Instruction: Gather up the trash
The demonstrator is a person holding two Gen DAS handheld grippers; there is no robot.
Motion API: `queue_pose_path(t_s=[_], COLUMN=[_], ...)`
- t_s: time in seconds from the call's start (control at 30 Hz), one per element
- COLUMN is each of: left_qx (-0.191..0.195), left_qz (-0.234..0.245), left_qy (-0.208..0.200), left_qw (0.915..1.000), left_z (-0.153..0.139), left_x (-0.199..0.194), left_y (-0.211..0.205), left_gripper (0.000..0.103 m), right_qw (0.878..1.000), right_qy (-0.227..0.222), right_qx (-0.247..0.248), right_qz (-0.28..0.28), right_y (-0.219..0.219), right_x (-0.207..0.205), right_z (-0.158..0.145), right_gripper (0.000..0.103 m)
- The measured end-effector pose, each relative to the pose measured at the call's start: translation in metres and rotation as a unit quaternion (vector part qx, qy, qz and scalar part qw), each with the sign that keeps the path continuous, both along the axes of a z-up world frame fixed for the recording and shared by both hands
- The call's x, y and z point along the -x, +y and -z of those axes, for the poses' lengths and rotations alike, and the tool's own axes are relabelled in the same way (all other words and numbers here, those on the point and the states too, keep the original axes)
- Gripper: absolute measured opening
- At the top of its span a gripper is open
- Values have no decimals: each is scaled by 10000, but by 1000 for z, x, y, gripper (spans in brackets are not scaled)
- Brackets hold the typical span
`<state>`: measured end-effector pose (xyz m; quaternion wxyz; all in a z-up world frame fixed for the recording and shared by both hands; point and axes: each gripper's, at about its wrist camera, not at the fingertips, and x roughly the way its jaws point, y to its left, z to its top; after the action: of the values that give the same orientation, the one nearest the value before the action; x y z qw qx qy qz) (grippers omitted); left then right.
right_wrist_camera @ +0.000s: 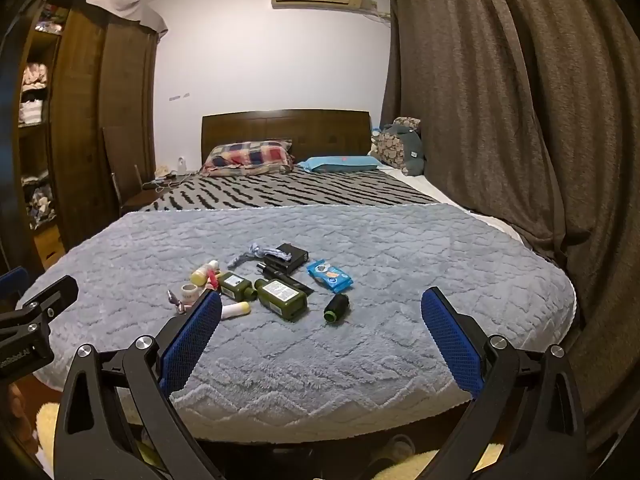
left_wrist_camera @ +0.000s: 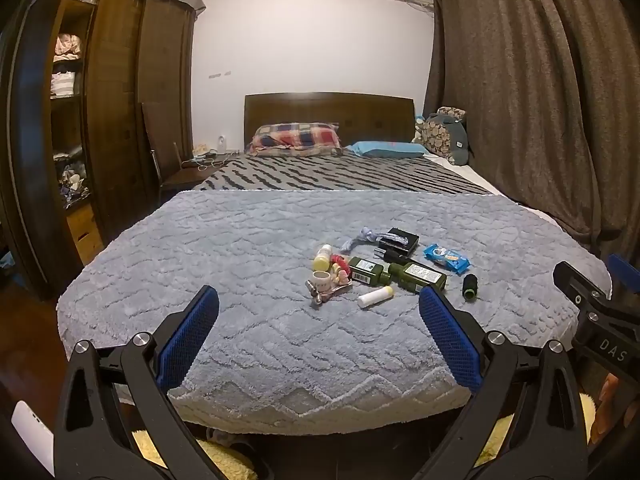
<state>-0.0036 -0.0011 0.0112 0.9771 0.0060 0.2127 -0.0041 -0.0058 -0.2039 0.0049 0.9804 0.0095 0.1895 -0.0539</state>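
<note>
Both claws spread wide, holding nothing, short of the bed's near edge; trash clustered mid-blanket.

Left gripper [left_wrist_camera: 319, 334] and right gripper [right_wrist_camera: 321, 336] hover above the blanket [right_wrist_camera: 320, 360]. Risk: plush pile lets the white tube [left_wrist_camera: 375, 297] and black spool [right_wrist_camera: 336, 308] roll, or crowding snags a neighbour. The larger green bottle [right_wrist_camera: 282, 295] lies flat, long axis diagonal, neck pointing far-left.

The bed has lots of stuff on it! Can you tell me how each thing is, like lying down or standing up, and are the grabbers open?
left gripper: open, empty
right gripper: open, empty
two green bottles: lying down, touching
black spool: lying down, alone
blue snack packet: lying flat
white tube: lying down
little cup: upright
black box: lying flat
curtains: closed
</note>
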Motion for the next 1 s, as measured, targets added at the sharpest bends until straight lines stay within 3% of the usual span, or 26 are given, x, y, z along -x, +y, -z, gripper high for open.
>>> queue_pose_path(t_s=[1.0], left_qx=[50], left_qz=[11], left_qy=[-106], left_qw=[9999], left_z=[0], left_x=[0], left_y=[-3], left_gripper=[95], right_qw=[10000], right_qy=[-55], right_qx=[6], right_qz=[15], right_y=[-2], right_x=[1], right_z=[-2], right_gripper=[100])
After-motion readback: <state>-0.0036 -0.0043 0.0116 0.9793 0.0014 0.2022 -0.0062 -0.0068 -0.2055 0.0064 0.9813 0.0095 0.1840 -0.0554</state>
